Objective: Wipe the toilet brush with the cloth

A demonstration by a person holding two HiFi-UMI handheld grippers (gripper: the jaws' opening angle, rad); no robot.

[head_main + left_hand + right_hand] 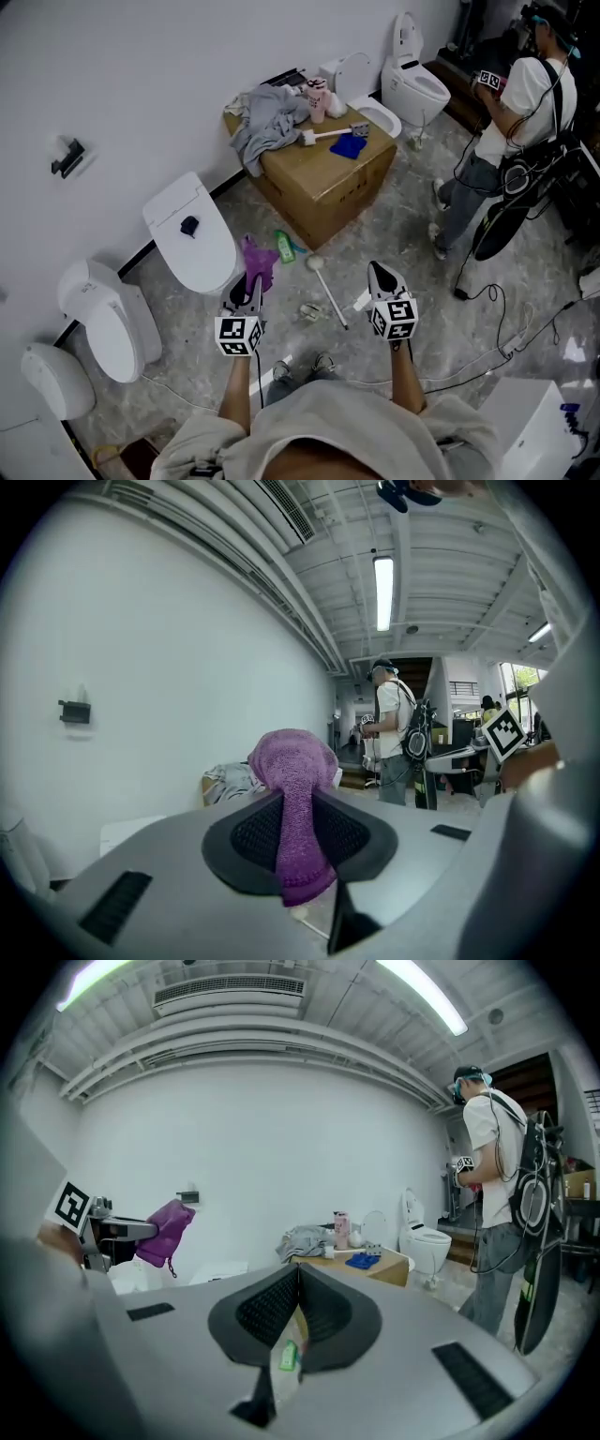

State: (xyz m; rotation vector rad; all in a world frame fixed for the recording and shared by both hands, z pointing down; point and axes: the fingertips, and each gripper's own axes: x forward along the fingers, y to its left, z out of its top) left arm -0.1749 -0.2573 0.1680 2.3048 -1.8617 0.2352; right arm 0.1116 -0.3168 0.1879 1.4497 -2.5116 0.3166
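A white toilet brush point(329, 292) lies on the floor between my two grippers, its head toward the cardboard box. My left gripper point(251, 279) is shut on a purple cloth point(258, 259), which bulges up out of the jaws point(294, 778) in the left gripper view. Right of the brush, my right gripper point(378, 273) is shut with nothing held, its pads meeting point(298, 1309). From the right gripper view the purple cloth point(165, 1231) hangs at the left.
A cardboard box point(330, 186) ahead carries grey clothes point(267, 125), a blue cloth point(348, 146), a pink bottle and a second brush point(328, 134). A green bottle point(285, 247) lies on the floor. Toilets point(188, 234) line the wall. A person point(506, 122) stands at the right; cables cross the floor.
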